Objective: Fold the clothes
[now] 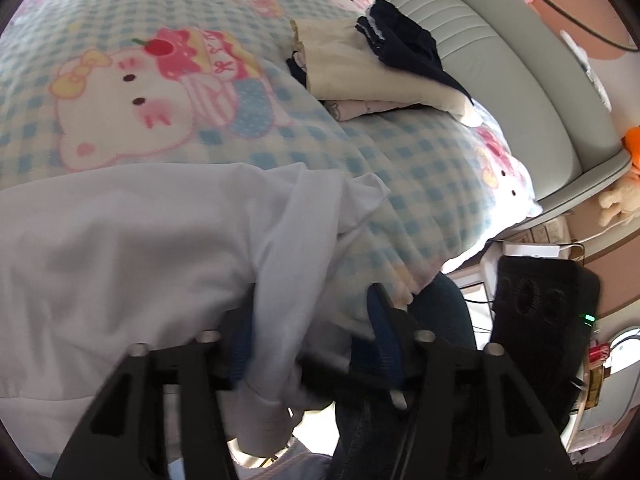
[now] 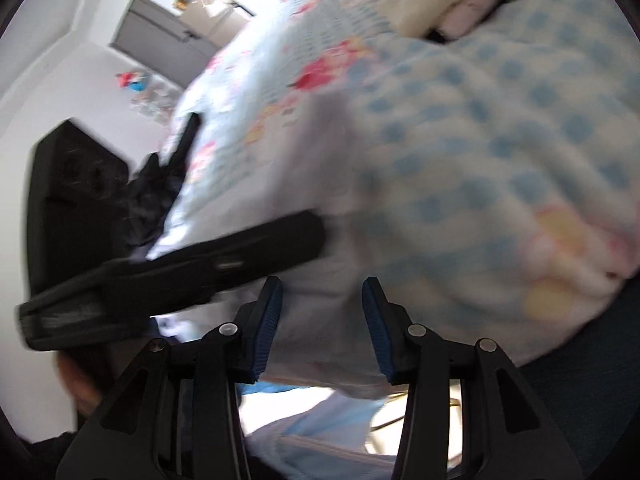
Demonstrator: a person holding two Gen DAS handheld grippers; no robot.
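left gripper (image 1: 308, 344) sits at the bottom of its own view with a fold of the white garment (image 1: 132, 260) bunched between its blue-padded fingers (image 1: 384, 340); the cloth runs down through the gap and hangs below the jaws, and the pads look closed on it (the left pad is mostly buried under the fabric). right gripper (image 2: 322, 328) has its jaws standing apart, both blue pads (image 2: 266, 328) bare, with the white garment (image 2: 320, 280) lying just ahead of them and nothing pinched. in the right wrist view, which is smeared with blur, the black body of the left gripper (image 2: 224, 264) crosses from the left and lies against the same white cloth.

just past the fingers, the white garment spreads across the near edge of the blanket (image 1: 192, 32), a blue-and-white check with pink cartoon cats printed on it, and part of the garment droops over that edge. a dark trouser leg (image 1: 448, 312) of the person shows below the blanket's hem, beside the left gripper.

farther back on the blanket rests a stack of folded clothes (image 1: 360, 68): a cream piece with a dark navy one on top and a pale pink one underneath. beyond it rises the grey-green padded headboard (image 1: 520, 64). off to the right of the bed stands a black box (image 1: 544, 312) with a small green light.
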